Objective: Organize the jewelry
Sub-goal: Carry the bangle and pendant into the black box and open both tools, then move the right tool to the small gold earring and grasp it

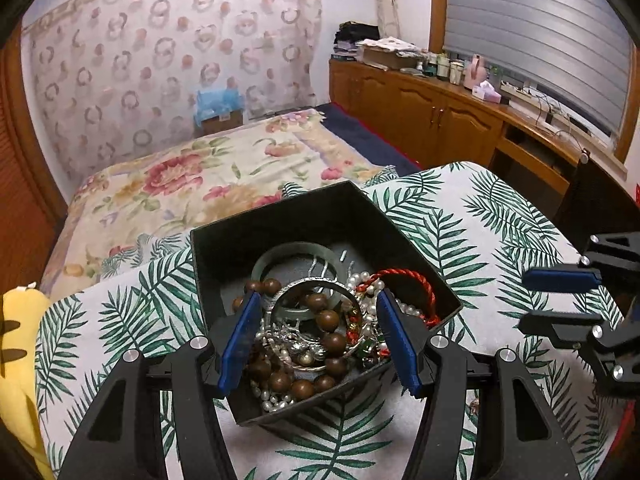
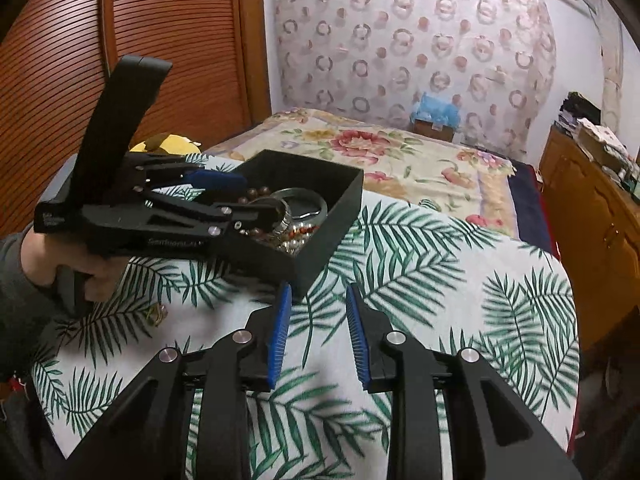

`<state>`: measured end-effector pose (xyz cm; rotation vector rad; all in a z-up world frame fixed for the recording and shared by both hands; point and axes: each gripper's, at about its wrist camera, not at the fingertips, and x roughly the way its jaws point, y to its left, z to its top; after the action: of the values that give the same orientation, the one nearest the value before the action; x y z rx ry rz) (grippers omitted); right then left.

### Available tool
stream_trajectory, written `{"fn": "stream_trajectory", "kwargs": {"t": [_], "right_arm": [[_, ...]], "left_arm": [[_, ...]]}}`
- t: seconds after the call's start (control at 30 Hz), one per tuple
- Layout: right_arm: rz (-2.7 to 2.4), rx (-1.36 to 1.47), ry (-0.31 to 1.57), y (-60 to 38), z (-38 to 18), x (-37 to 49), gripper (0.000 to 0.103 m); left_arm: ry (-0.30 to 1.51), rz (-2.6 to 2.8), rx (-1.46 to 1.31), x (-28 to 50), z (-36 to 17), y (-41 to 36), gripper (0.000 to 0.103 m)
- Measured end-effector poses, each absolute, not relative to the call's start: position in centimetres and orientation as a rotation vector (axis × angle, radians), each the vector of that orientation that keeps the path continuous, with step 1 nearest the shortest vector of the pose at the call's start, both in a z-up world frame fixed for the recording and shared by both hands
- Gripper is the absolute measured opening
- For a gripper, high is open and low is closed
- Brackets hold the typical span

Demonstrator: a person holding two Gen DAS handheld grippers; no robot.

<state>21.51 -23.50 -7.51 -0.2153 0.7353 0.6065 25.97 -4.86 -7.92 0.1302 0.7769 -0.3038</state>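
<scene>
A black open box (image 1: 224, 248) sits on a palm-leaf tablecloth (image 1: 460, 232) and holds a heap of jewelry: a brown wooden bead bracelet (image 1: 328, 320), a green jade bangle (image 1: 280, 256), a silver bangle (image 1: 320, 284), pearls (image 1: 366, 282) and a red cord (image 1: 412, 276). My left gripper (image 1: 316, 304) is open, its blue pads on either side of the heap just above the box. My right gripper (image 2: 318, 294) is open and empty above the cloth, just in front of the box's (image 2: 332, 224) near corner. It also shows in the left wrist view (image 1: 528, 300).
A small gold piece (image 2: 156, 314) lies on the cloth beside the hand holding the left gripper (image 2: 244, 196). A bed with a flowered cover (image 1: 224, 172) lies behind the table. A wooden cabinet (image 1: 420, 108) stands at the right, a yellow plush (image 1: 20, 320) at the left.
</scene>
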Motion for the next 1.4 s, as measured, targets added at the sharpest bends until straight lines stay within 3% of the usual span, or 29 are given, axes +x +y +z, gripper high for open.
{"fn": "stream_trajectory", "kwargs": {"t": [0.43, 0.9, 0.97, 1.03, 1.4], "right_arm": [[0.597, -0.225, 0.791, -22.7, -10.2, 18.9, 0.031], [0.636, -0.223, 0.863, -20.1, -12.2, 18.9, 0.03], [0.639, -0.239, 0.871, -19.8, -12.6, 18.9, 0.014], [0.636, -0.254, 0.866, -19.6, -12.8, 18.8, 0.007], [0.634, -0.237, 0.819, -20.4, -11.0, 17.6, 0.007]], "left_arm": [[0.71, -0.288, 0.091, 19.9, -6.2, -3.0, 0.07], [0.784, -0.284, 0.071, 14.5, -9.3, -1.1, 0.07], [0.809, -0.298, 0.068, 14.1, -9.9, -1.0, 0.07], [0.839, -0.31, 0.076, 14.0, -10.6, -1.3, 0.07], [0.889, -0.332, 0.099, 13.6, -12.2, -2.1, 0.069]]}}
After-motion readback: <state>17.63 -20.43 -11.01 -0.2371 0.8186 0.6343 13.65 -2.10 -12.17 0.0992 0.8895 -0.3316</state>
